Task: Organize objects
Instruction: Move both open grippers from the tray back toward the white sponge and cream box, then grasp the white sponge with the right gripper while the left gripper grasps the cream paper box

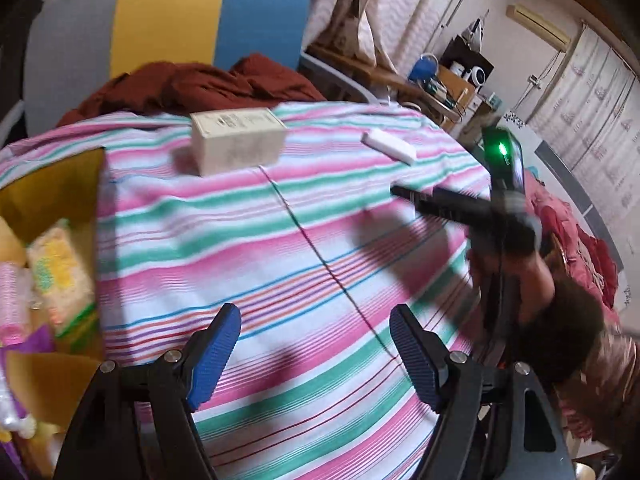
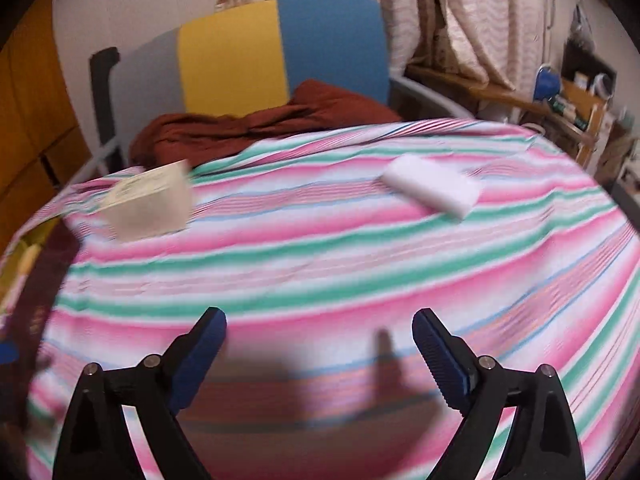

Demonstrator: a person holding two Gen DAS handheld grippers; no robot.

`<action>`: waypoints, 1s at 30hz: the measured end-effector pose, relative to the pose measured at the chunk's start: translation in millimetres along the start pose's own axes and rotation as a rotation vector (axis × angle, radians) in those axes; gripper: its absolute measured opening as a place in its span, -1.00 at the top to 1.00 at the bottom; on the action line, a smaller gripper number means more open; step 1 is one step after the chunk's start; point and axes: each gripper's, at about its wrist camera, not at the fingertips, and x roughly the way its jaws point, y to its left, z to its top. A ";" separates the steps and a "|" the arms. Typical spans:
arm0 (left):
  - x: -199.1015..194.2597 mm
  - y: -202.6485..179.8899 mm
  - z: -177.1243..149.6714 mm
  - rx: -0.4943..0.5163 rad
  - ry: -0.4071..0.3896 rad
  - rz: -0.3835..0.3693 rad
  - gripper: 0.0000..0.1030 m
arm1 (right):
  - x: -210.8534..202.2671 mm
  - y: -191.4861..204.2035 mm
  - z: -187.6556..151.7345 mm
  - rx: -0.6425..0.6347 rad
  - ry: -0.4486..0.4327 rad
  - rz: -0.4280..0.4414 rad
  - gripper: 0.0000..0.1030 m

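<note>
Two loose items: one cream box (image 1: 239, 140), one white block (image 2: 433, 189).

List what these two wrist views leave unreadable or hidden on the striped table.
- Print on the cream box: too small and soft in the left wrist view, motion-blurred in the right wrist view.
- Cardboard box contents: cut off by the left edge of the left wrist view; only some packets show.
- White block: blurred, so no marking can be read.
- Right gripper in the left wrist view: smeared by motion.
</note>
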 end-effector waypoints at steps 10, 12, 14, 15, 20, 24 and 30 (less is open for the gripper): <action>16.4 5.2 7.9 -0.029 0.044 0.021 -0.52 | 57.5 -88.8 86.3 0.007 0.001 -0.137 -0.93; 15.3 8.1 10.2 -0.035 0.044 0.031 -0.52 | 73.3 -96.8 102.1 0.001 0.025 -0.104 -0.93; 14.6 10.6 13.3 -0.038 0.043 0.044 -0.52 | 90.4 -104.6 116.0 -0.015 0.064 -0.068 -0.95; 14.5 12.0 14.6 -0.041 0.042 0.047 -0.52 | 95.5 -104.7 116.9 -0.023 0.079 -0.068 -0.95; 16.7 16.2 23.4 -0.053 0.034 0.046 -0.52 | 113.1 -110.8 113.4 -0.029 0.121 -0.005 -0.91; 26.2 12.1 36.7 -0.035 0.027 0.033 -0.52 | 110.2 -102.9 99.4 -0.047 0.132 0.039 -0.52; 33.2 5.5 71.0 0.032 -0.017 0.047 -0.52 | 97.9 -85.1 84.0 -0.049 0.128 0.040 0.05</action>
